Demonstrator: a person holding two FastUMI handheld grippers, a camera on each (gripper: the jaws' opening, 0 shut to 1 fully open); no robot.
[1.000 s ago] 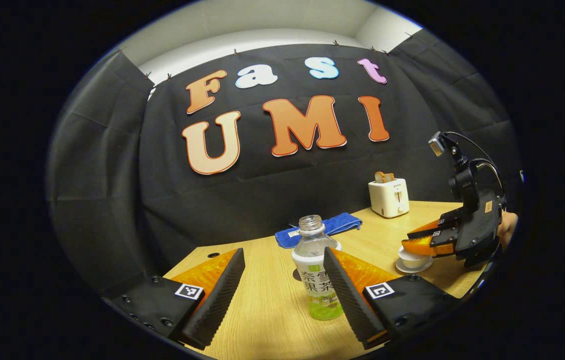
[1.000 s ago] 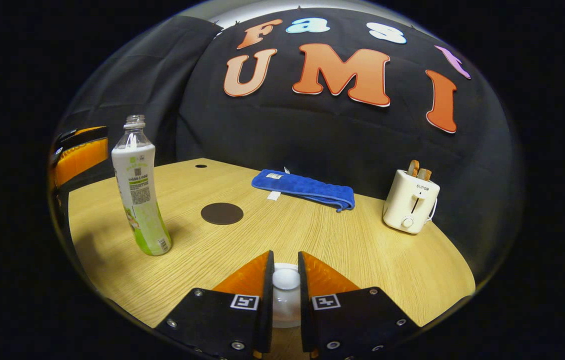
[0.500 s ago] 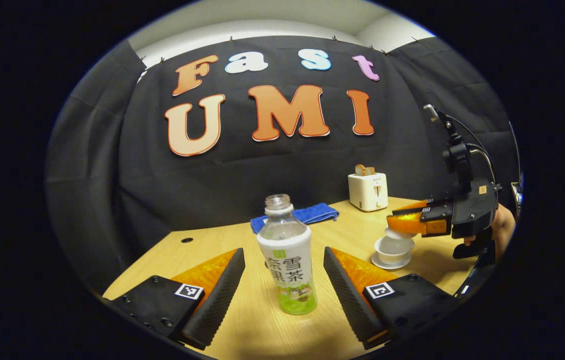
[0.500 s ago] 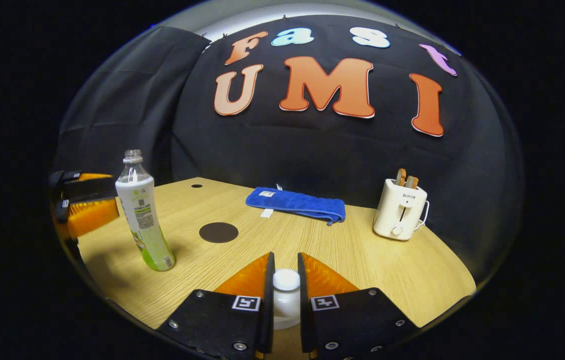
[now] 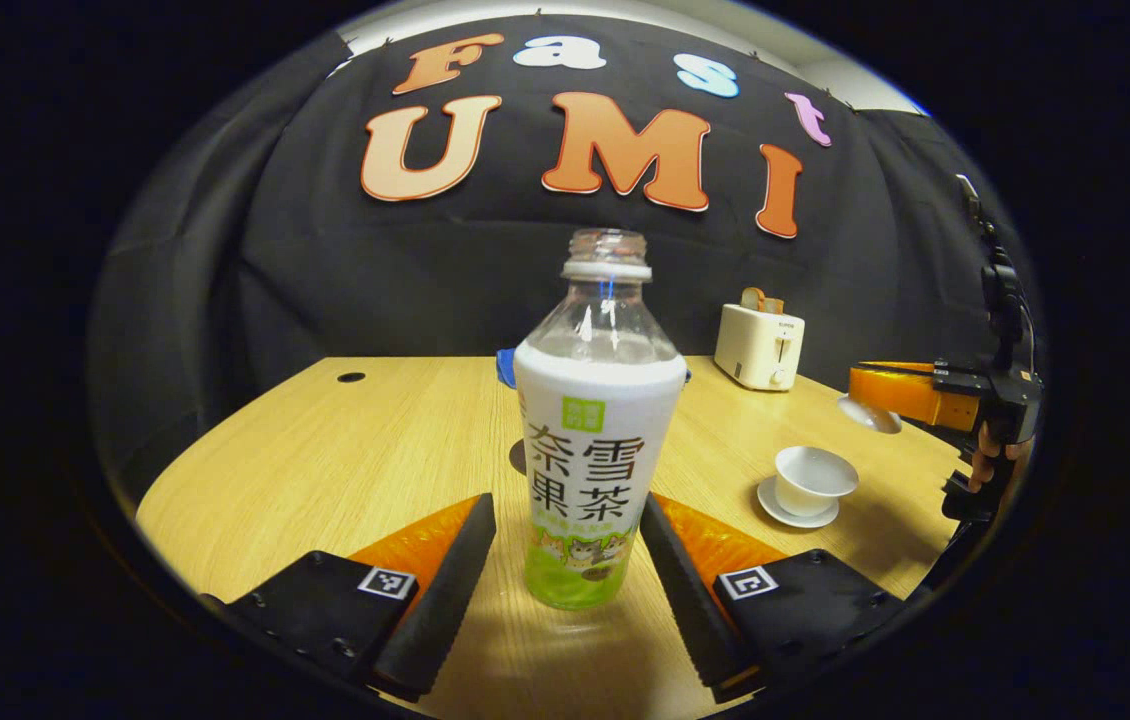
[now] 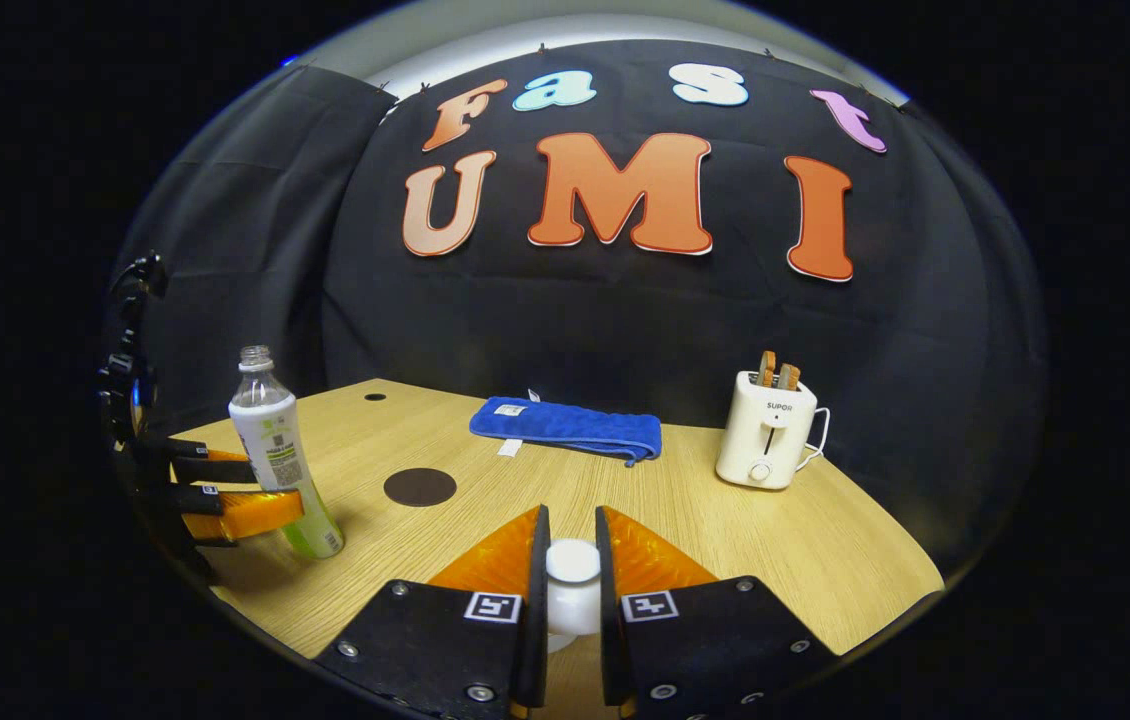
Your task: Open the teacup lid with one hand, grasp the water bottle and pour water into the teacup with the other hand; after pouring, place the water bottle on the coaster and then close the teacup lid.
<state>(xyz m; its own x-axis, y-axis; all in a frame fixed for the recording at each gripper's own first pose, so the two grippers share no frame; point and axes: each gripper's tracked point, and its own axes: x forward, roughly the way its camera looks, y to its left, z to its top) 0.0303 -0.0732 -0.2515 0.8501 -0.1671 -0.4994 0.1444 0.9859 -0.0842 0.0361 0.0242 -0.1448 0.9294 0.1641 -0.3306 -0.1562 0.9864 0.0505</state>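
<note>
Worktop (image 6: 725, 540): your left gripper (image 5: 565, 545) brackets the bottle (image 5: 593, 440) near the left edge, jaws apart, not touching. Right gripper (image 6: 571, 590) is clamped on the lid (image 6: 573, 565), lifted off the cup (image 5: 811, 480). Closing off-centre could tip the uncapped bottle.

Left gripper view sits low, close behind the water bottle (image 5: 593, 440); right gripper view faces the booth wall, bottle at 9 o'clock; both share the counter (image 6: 775, 545).
</note>
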